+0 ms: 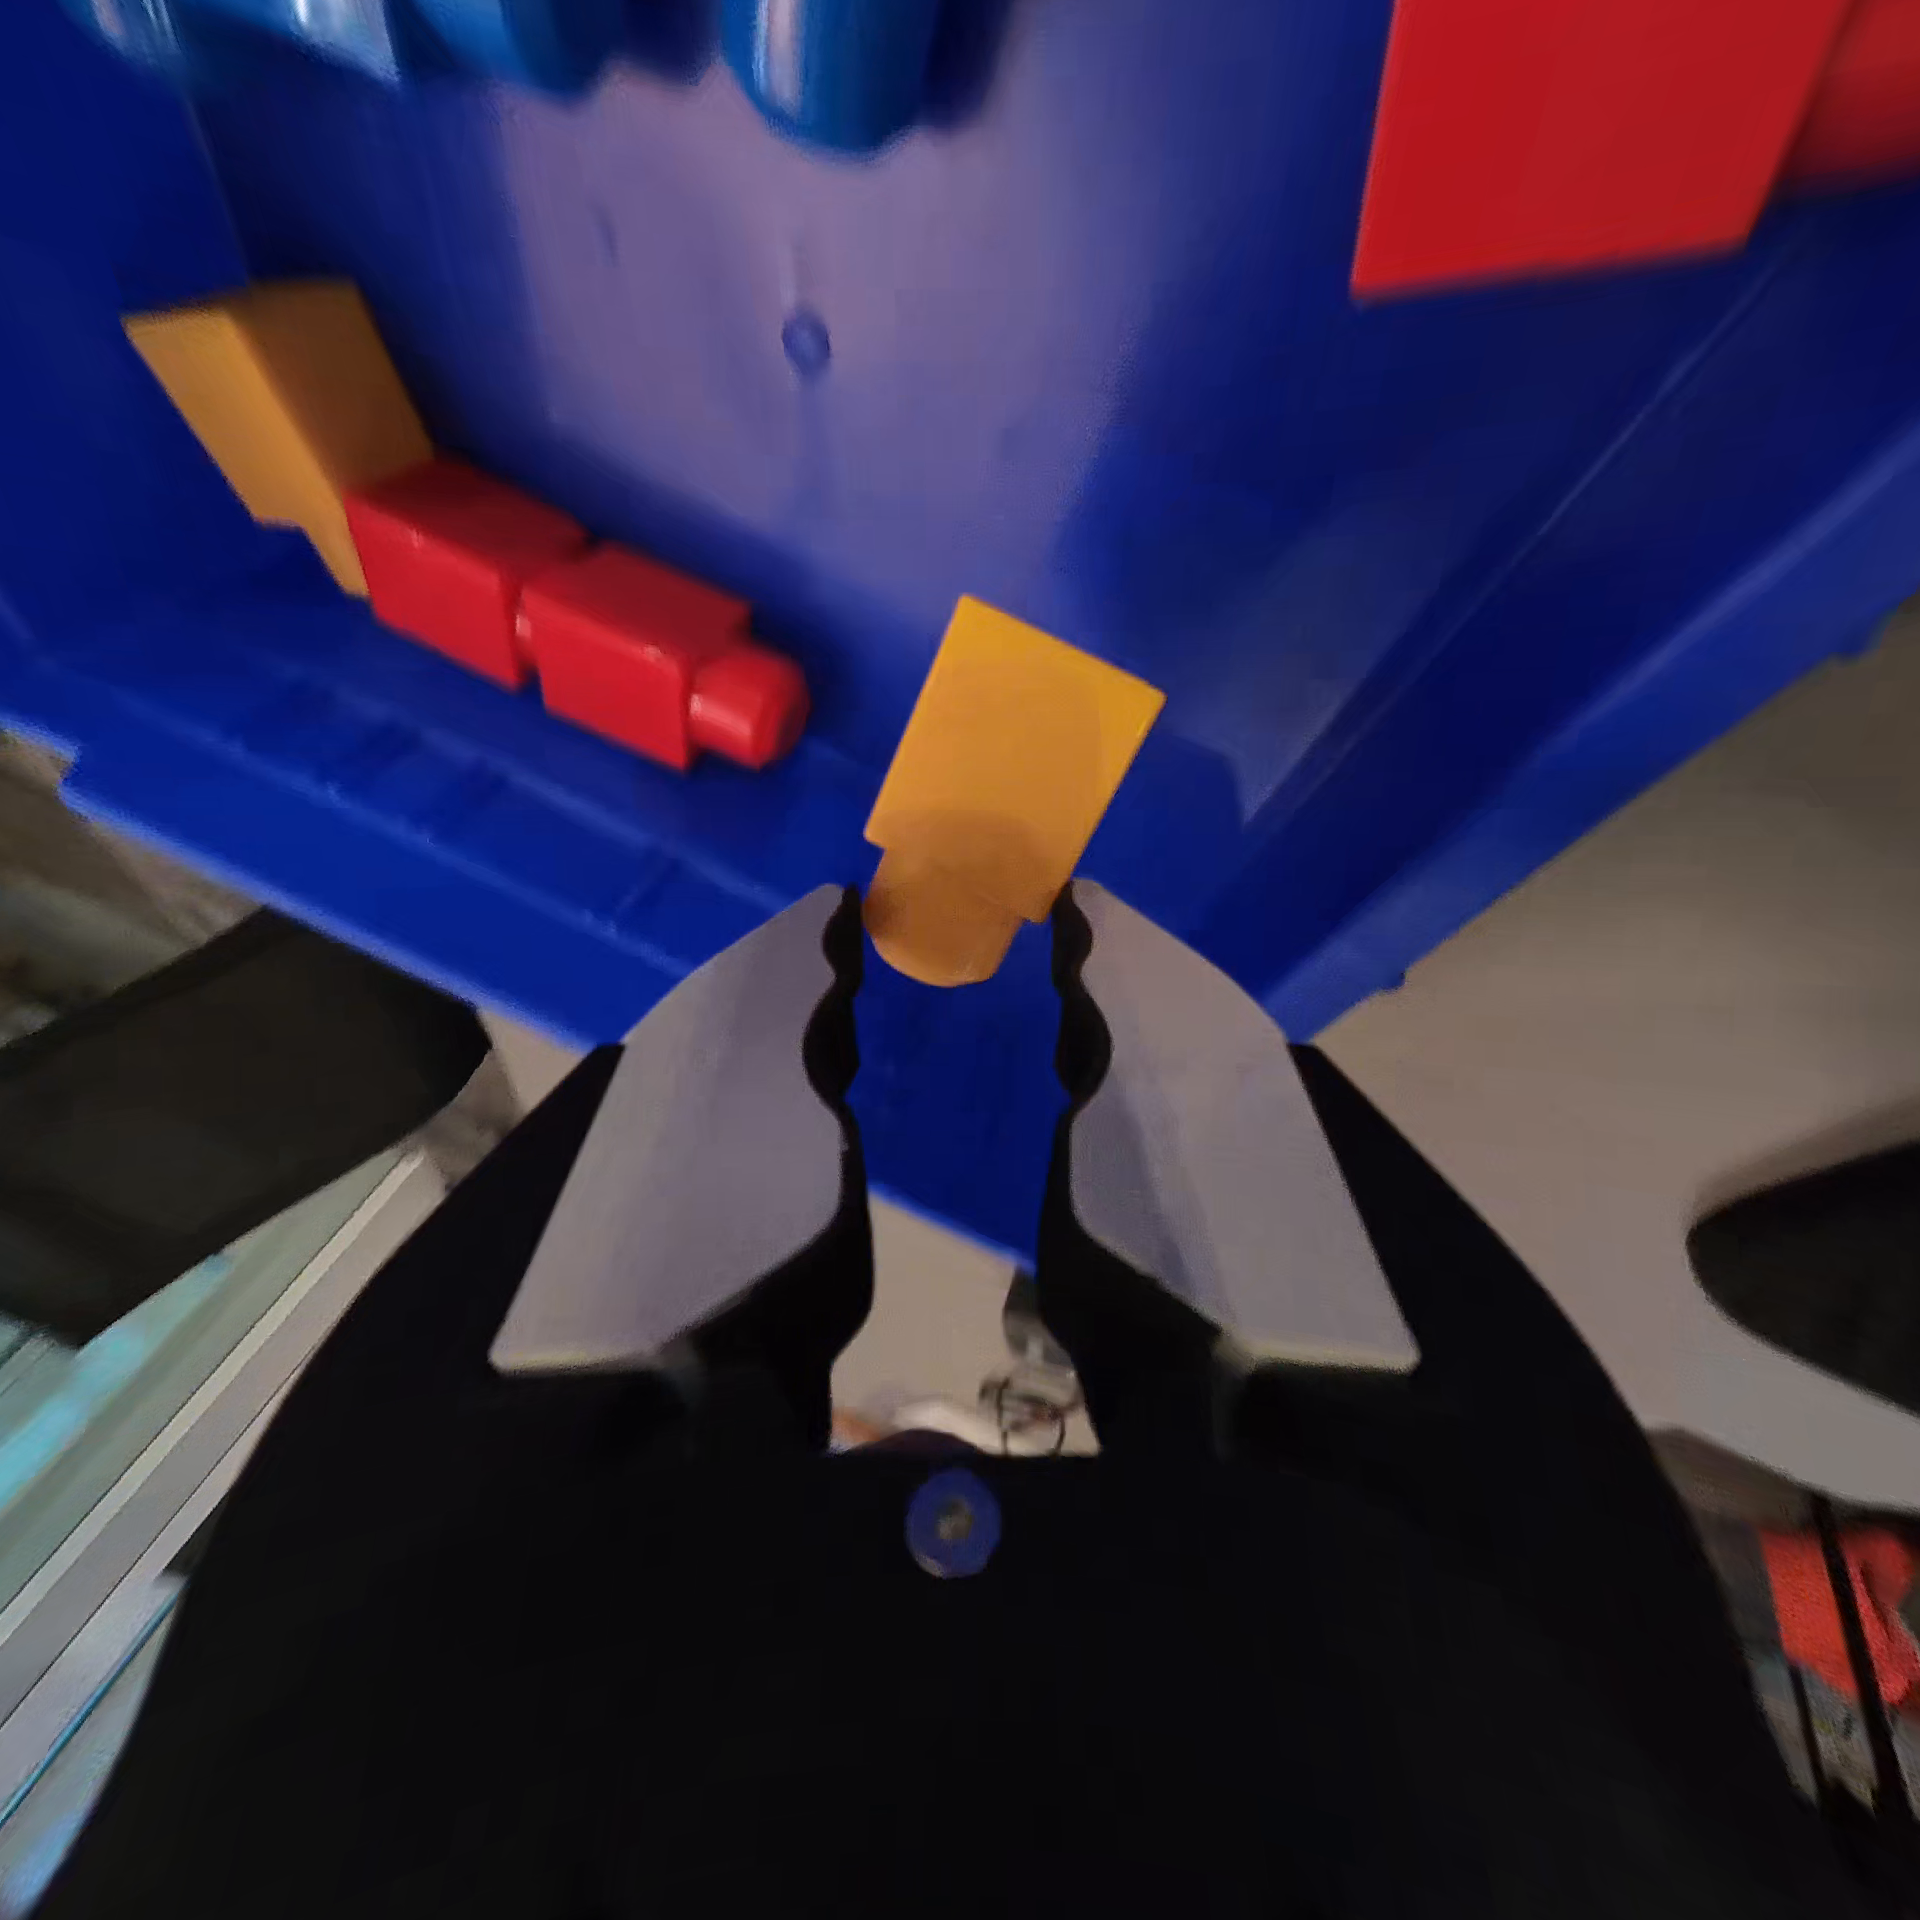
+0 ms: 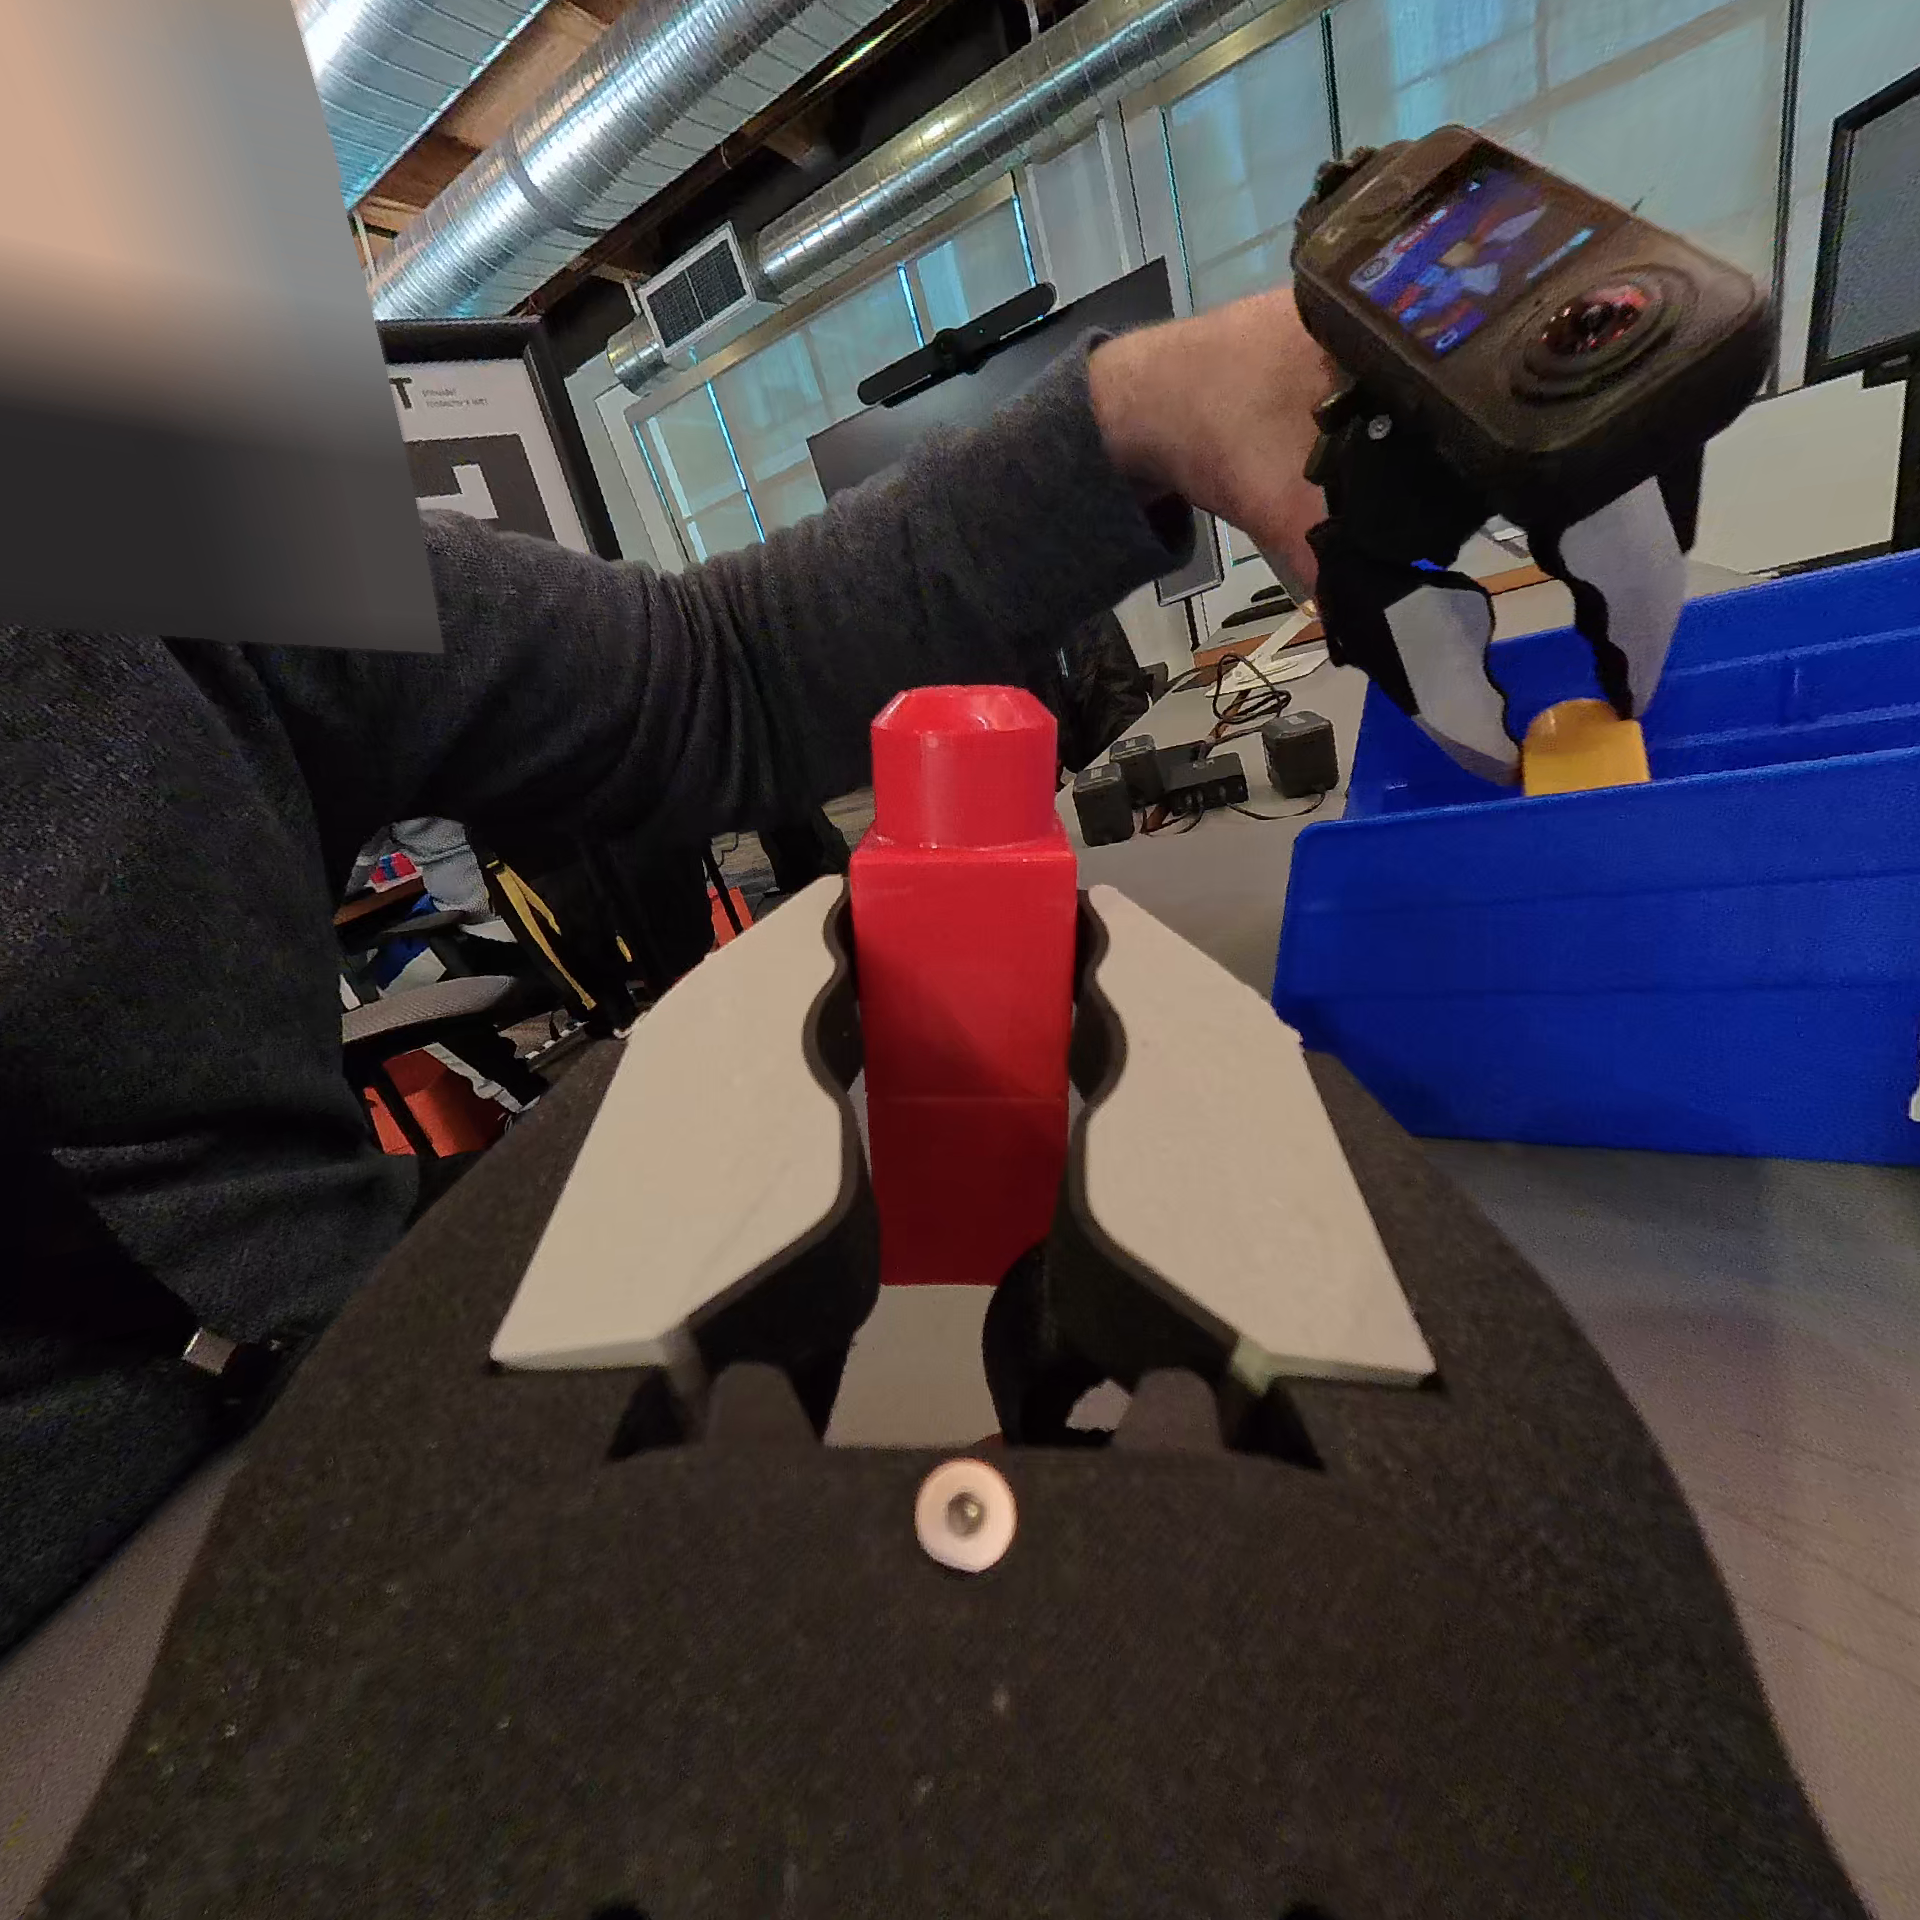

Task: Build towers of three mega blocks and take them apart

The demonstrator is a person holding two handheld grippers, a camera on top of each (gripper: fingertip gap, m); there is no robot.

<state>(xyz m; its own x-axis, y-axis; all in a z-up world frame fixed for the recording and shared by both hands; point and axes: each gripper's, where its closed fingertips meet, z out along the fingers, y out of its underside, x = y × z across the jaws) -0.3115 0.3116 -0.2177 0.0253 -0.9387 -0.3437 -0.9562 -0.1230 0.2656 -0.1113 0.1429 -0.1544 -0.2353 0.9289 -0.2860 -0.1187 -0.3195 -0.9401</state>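
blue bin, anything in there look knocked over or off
Yes: in the blue bin, a joined run of one orange and two red blocks lies flat on the floor instead of standing. A single orange block sits between the left tongs, stud toward the camera. Nothing looks broken, though the view is blurred.

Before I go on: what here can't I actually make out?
- Left wrist view: motion blur; whether the left tool already pinches the orange block is unclear.
- Left wrist view: top edge crops the blue shapes in the blue bin.
- Right wrist view: the right tool hides the red stack's base.
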